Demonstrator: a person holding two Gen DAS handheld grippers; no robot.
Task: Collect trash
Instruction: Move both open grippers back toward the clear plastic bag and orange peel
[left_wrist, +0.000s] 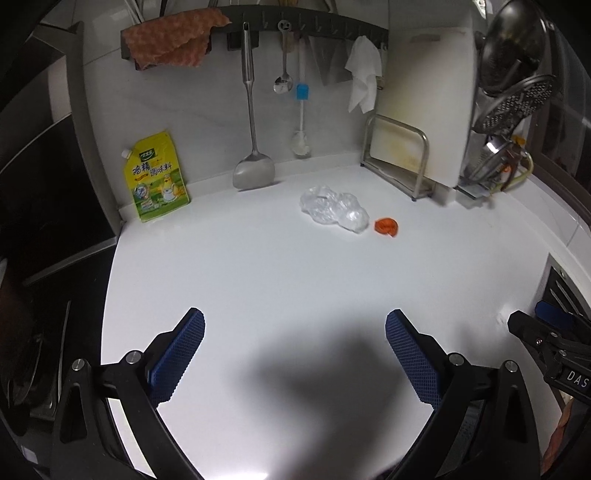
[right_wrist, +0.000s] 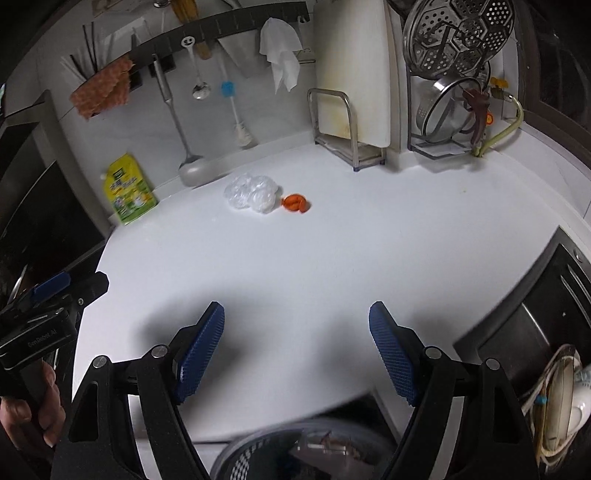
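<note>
We hold both grippers wide apart and empty over the desk (left_wrist: 258, 266): left gripper (left_wrist: 294, 334), right gripper (right_wrist: 296, 325). Well ahead of both lie a plastic wad (left_wrist: 334, 208) and, just beside it, an orange scrap (left_wrist: 386, 226).

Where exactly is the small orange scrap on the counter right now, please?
In both wrist views the orange scrap lies on the white counter, just right of the crumpled clear plastic and in front of the metal rack.

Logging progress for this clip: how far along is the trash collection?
Nothing looks collected yet. The crumpled clear plastic wrap and the orange scrap beside it lie on the white counter. The left gripper and right gripper are open and empty, well short of both.
</note>
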